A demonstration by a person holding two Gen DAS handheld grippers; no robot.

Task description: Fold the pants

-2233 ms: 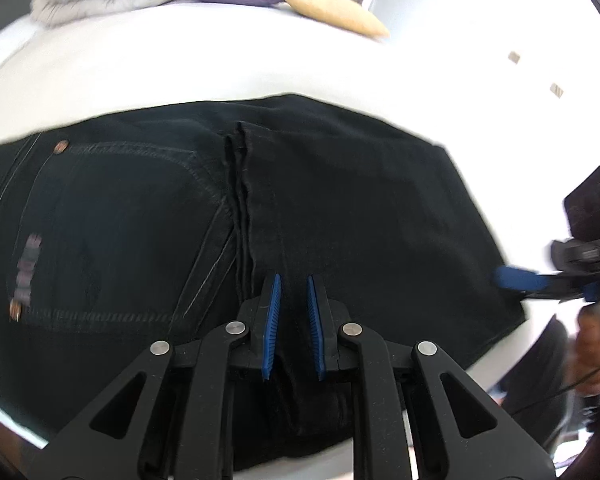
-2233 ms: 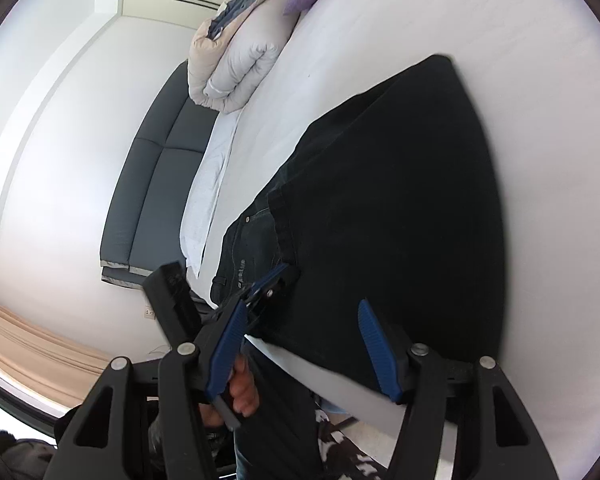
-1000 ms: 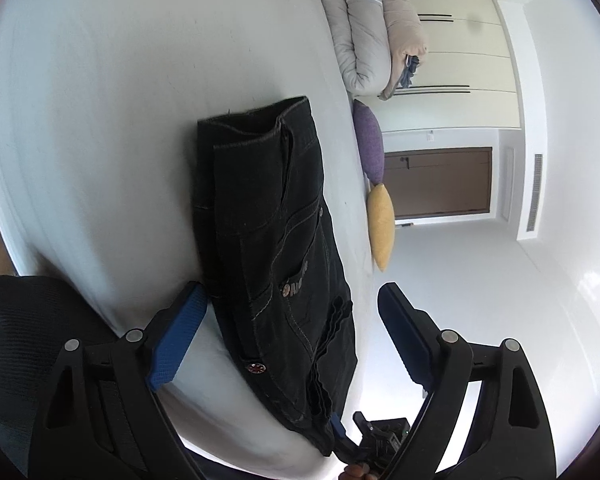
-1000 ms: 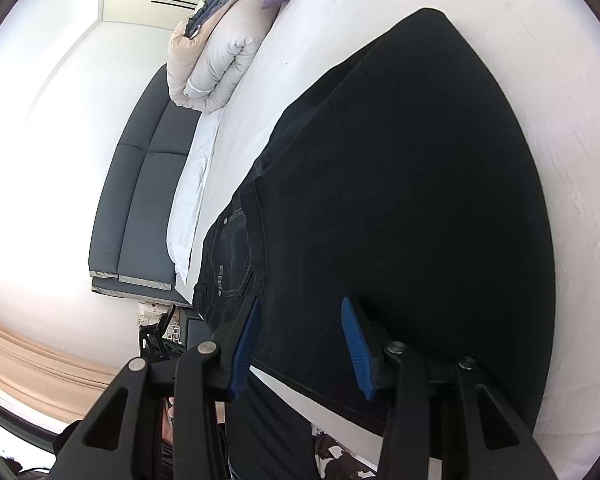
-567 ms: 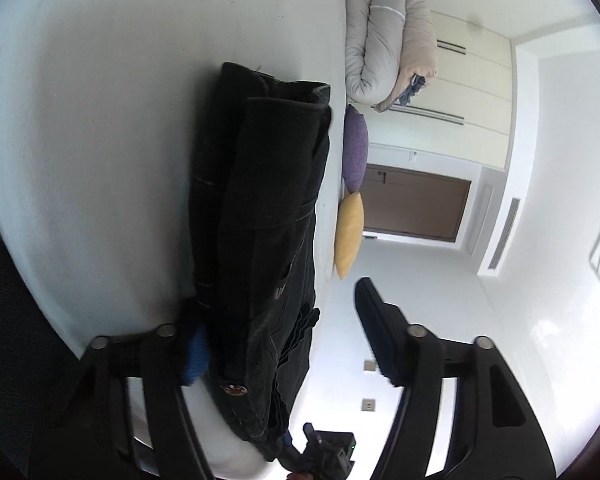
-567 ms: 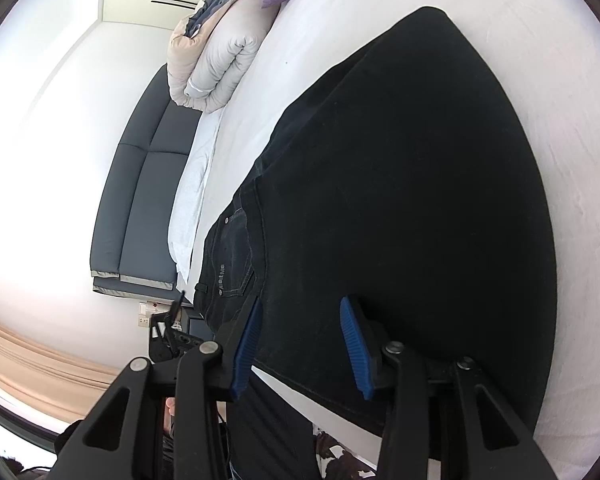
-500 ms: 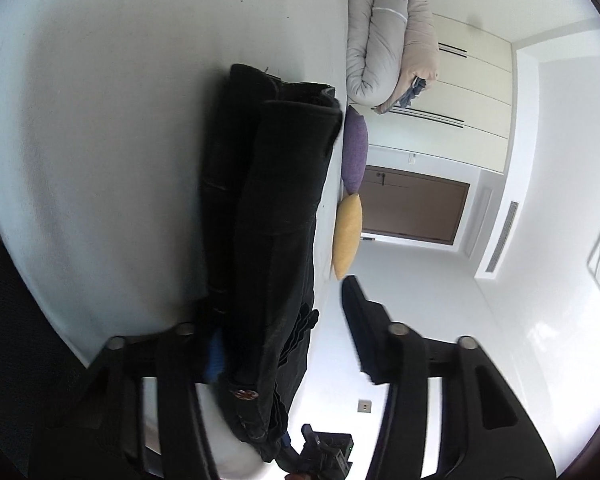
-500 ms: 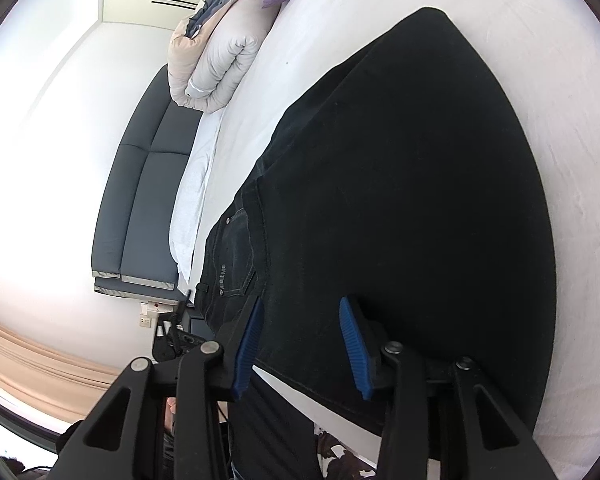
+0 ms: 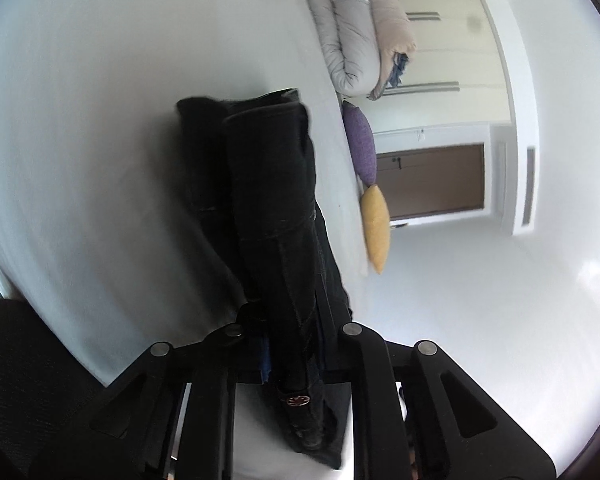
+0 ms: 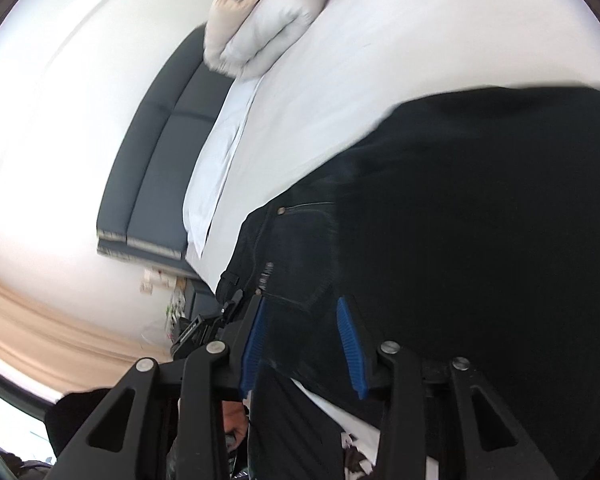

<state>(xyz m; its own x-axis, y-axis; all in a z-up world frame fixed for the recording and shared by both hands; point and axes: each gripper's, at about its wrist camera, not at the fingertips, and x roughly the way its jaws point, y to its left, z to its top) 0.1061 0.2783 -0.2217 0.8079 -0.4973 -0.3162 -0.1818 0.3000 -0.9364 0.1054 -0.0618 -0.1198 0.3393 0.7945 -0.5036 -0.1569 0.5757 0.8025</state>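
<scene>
Black folded pants point(image 9: 268, 208) lie on a white bed point(image 9: 80, 128). My left gripper point(image 9: 292, 344) is shut on the near end of the folded pants, by a copper button point(image 9: 298, 400), with the thick fabric filling the gap between its fingers. In the right wrist view the pants point(image 10: 480, 220) fill the right half, with a back pocket point(image 10: 296, 252) showing. My right gripper point(image 10: 300, 340) sits at the pants' near edge with its blue pads point(image 10: 348, 332) partly apart and dark fabric between them.
A rolled grey and beige duvet point(image 9: 360, 28), a purple cushion point(image 9: 360, 140) and a yellow cushion point(image 9: 376, 228) lie at the far end of the bed. A dark blue sofa point(image 10: 160, 152) stands beyond the bed. A brown door point(image 9: 432, 180) is behind.
My left gripper has closed from wide open onto the near end of the pants. My right gripper has shifted towards the pocket side, and the pants' far edge has lifted.
</scene>
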